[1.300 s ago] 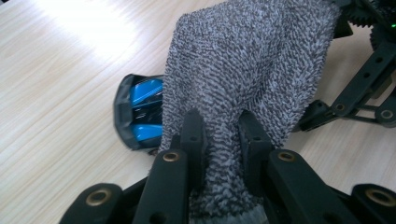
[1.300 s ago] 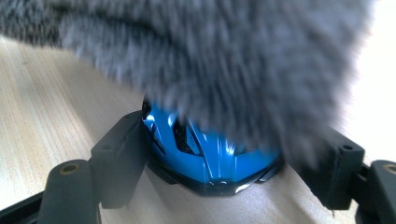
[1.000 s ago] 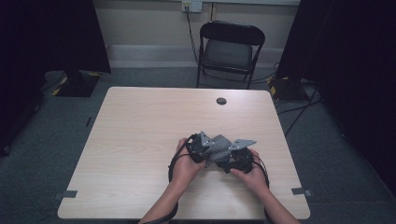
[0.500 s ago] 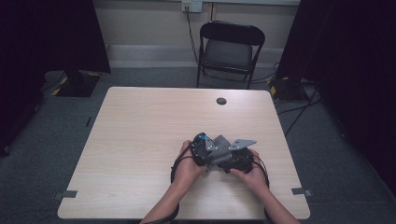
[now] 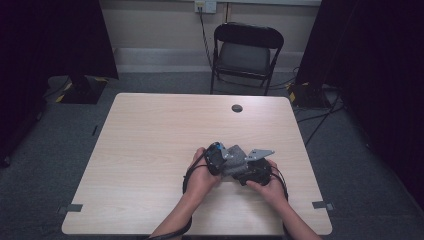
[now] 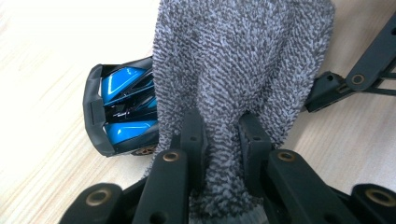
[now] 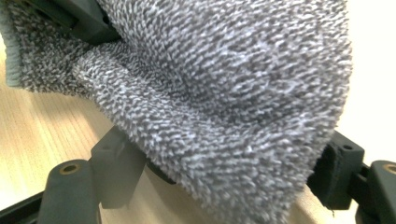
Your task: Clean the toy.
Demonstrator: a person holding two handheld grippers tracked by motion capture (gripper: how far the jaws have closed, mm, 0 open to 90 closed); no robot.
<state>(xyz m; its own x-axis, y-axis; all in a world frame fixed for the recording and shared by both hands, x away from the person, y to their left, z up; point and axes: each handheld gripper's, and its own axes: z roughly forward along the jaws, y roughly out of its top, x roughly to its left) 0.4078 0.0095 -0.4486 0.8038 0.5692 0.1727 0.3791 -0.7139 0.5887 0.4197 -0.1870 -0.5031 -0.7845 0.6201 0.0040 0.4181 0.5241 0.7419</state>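
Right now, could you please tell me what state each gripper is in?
Left gripper: shut, pinching the grey cloth.
Right gripper: jaws stand wide with the grey cloth bunched between them; whether they press on it cannot be told.

Both forearms enter over the near edge of the desk (image 5: 150, 150), toward its near right corner, and converge. The left hand (image 5: 202, 175) and right hand (image 5: 270, 186) each carry a gripper, held close together, nearly touching. The left gripper (image 6: 223, 135) has its jaws drawn close, pinching a fold of grey sock (image 6: 243, 60) between the pads. The right gripper (image 7: 224, 158) has its jaws spread wide, one on either side of the same sock, which bulges between them; pad contact cannot be confirmed. Both wrists sit low over the desk.
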